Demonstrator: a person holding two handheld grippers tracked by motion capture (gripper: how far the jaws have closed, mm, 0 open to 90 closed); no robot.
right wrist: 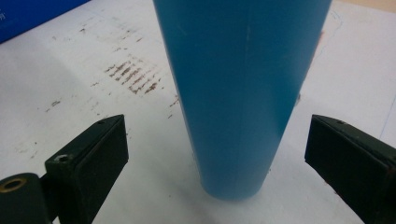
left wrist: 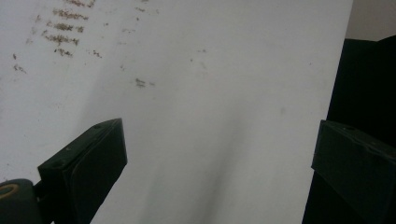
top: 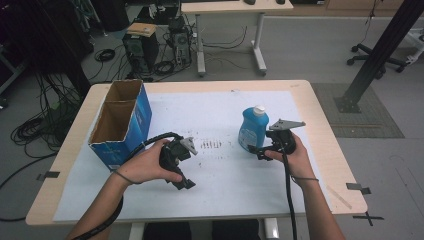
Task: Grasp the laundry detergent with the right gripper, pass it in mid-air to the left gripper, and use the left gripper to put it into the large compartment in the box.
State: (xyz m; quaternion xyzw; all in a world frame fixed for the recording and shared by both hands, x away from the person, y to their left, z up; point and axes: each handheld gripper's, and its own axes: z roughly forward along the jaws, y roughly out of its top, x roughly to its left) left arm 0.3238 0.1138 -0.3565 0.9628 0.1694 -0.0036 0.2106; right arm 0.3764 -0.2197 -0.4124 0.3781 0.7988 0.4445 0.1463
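A light wooden bench (top: 320, 125) is standing in a workroom with grey flooring, a white paper sheet (top: 215, 185) covering most of its top and leaving a bare wooden margin along every edge. Near the front, the sheet is lying open and uncluttered between the two hands.

The left tongs (top: 186, 182) are hovering over bare paper close to the front edge, jaws spread wide and gripping nothing; in the left gripper view the sheet's edge is running just beside the right-hand jaw.

The right tongs (top: 254, 149) are sitting a little farther in, jaws wide apart on either side of a blue detergent bottle (top: 252, 129), with clear gaps showing on both sides in the right gripper view, so nothing is being squeezed. The bottle (right wrist: 238, 93) is standing upright on the paper right of centre, its white cap on top.

Brown smudge marks (top: 211, 145) are dotting the paper between the hands. Farther left, an open blue cardboard box (top: 131, 122) is standing near the bench's left edge. Beyond the far edge, computer towers (top: 141, 50) and cables are crowding the floor.
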